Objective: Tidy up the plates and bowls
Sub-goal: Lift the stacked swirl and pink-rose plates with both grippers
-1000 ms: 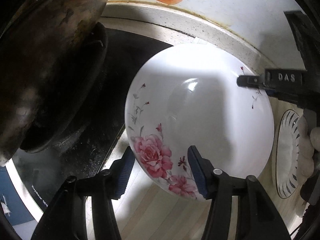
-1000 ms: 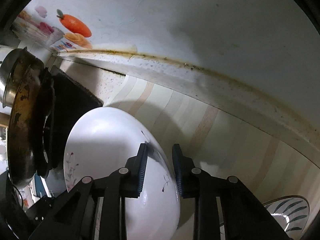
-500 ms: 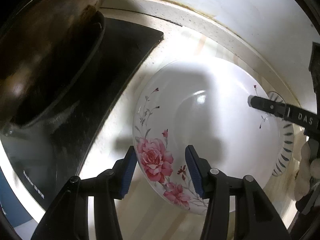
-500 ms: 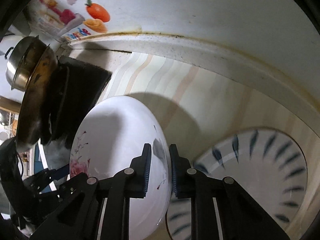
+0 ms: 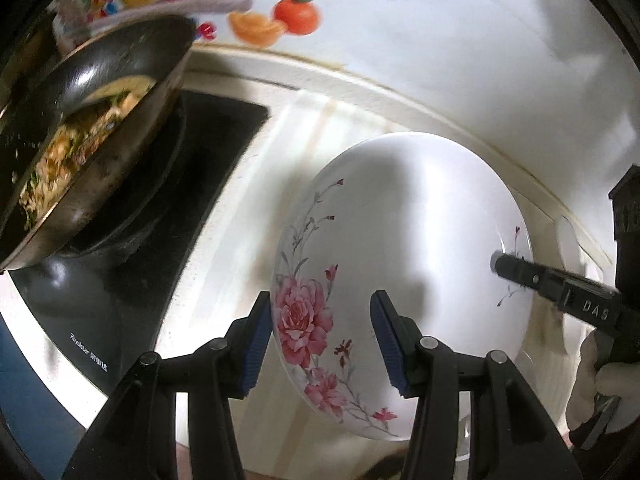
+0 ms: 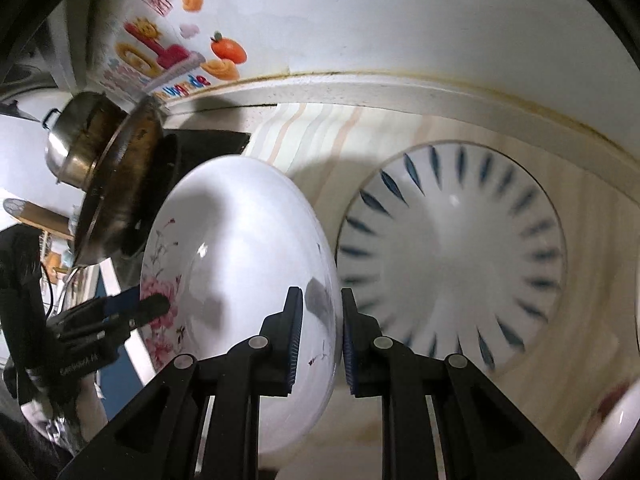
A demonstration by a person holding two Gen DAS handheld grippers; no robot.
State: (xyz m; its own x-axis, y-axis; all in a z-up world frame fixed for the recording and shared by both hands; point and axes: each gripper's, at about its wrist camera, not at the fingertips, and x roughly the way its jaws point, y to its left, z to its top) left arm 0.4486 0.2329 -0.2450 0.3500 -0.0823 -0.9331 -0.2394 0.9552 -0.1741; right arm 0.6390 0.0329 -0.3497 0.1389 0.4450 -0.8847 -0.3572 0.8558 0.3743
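A white plate with pink roses (image 5: 404, 248) is held tilted above the counter by both grippers. My left gripper (image 5: 322, 344) straddles its rose-printed rim with a wide gap between the fingers, so its grip is unclear. My right gripper (image 6: 318, 338) is shut on the opposite rim of the plate (image 6: 240, 264). The right gripper's finger also shows at the plate's far edge in the left wrist view (image 5: 532, 276). A white bowl with blue dashes (image 6: 452, 264) sits on the counter just right of the held plate.
A wok with cooked food (image 5: 84, 136) sits on a black stove (image 5: 132, 264) at the left. A steel pot (image 6: 76, 140) stands behind it. The wall with fruit stickers (image 5: 280, 20) runs along the back. Another flowered dish edge (image 6: 616, 420) shows at the lower right.
Both grippers carried the rose plate to the right, away from the stove. The blue-dashed bowl now fills much of the right wrist view, close beside the plate.
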